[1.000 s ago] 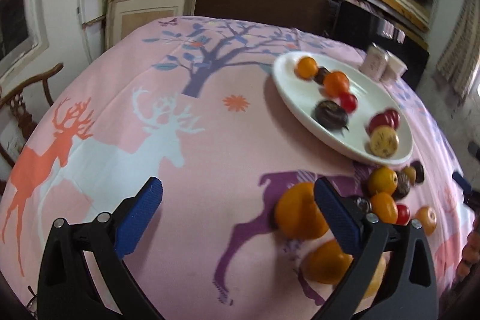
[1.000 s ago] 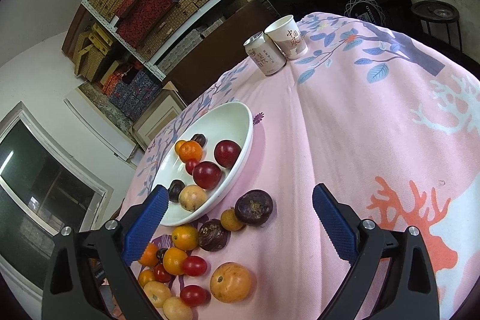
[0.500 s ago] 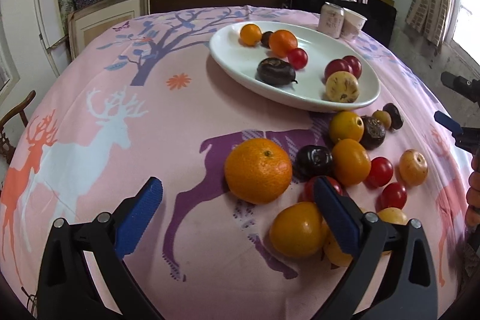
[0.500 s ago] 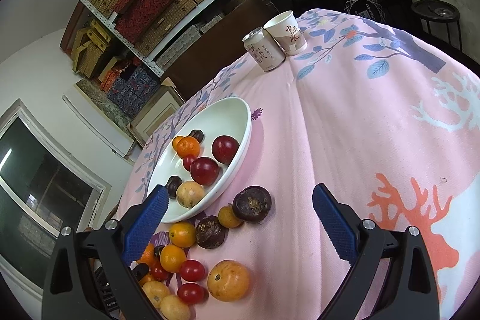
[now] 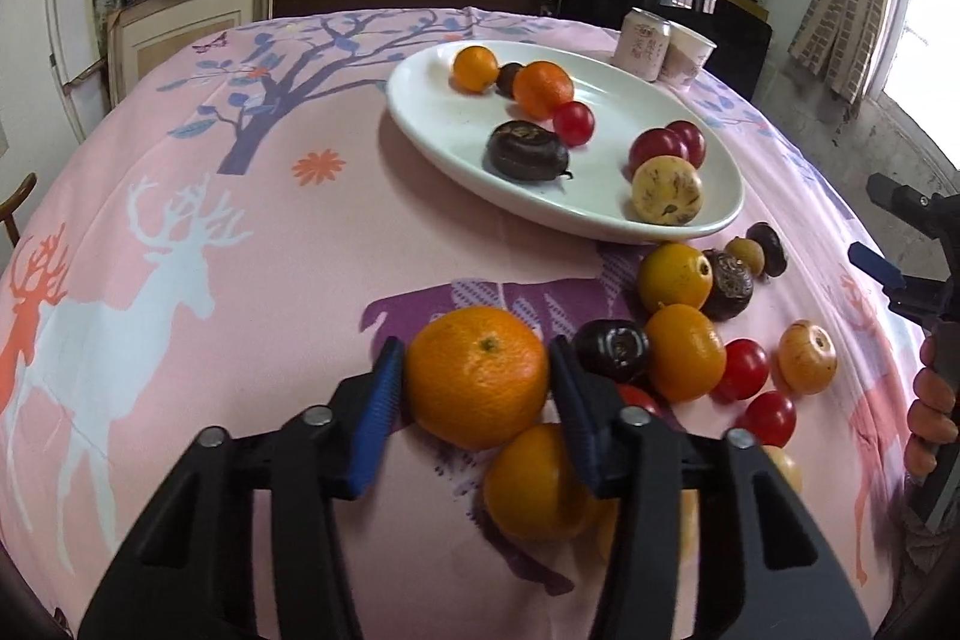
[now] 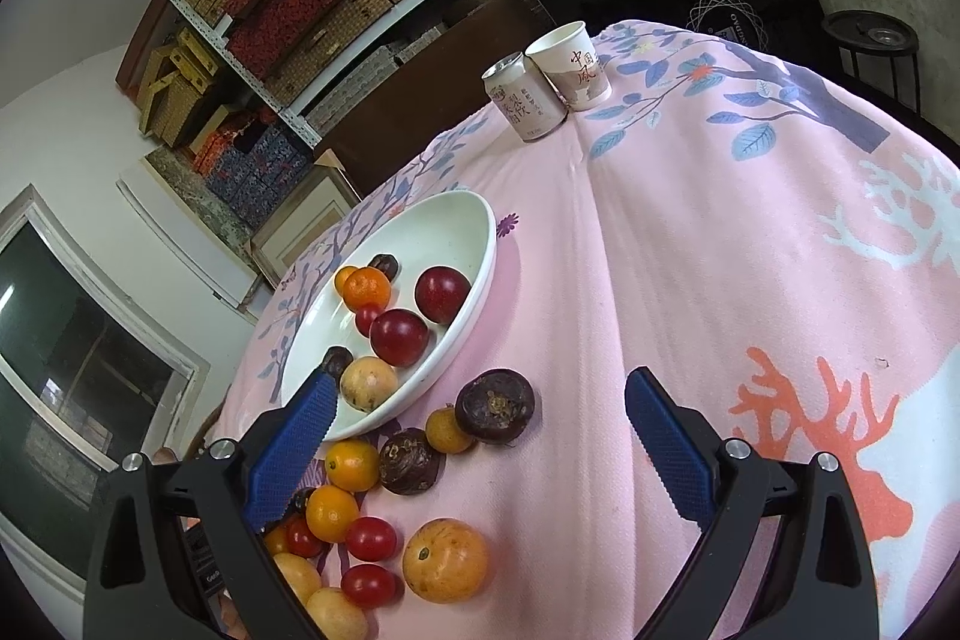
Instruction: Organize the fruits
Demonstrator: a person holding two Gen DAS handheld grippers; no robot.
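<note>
Orange clamped in left tongs, right tongs wide

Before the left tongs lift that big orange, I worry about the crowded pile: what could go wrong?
1. The left tongs straddle the big orange; a smaller orange fruit sits against it and could roll when it lifts.
2. The right-side pad sits close to a dark fruit and may nudge it.
3. The white plate already holds several fruits; a dropped orange could knock them.

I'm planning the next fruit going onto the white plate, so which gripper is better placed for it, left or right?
Left. The left gripper already brackets the large orange near the plate. The right gripper is open, gripping nothing.
</note>
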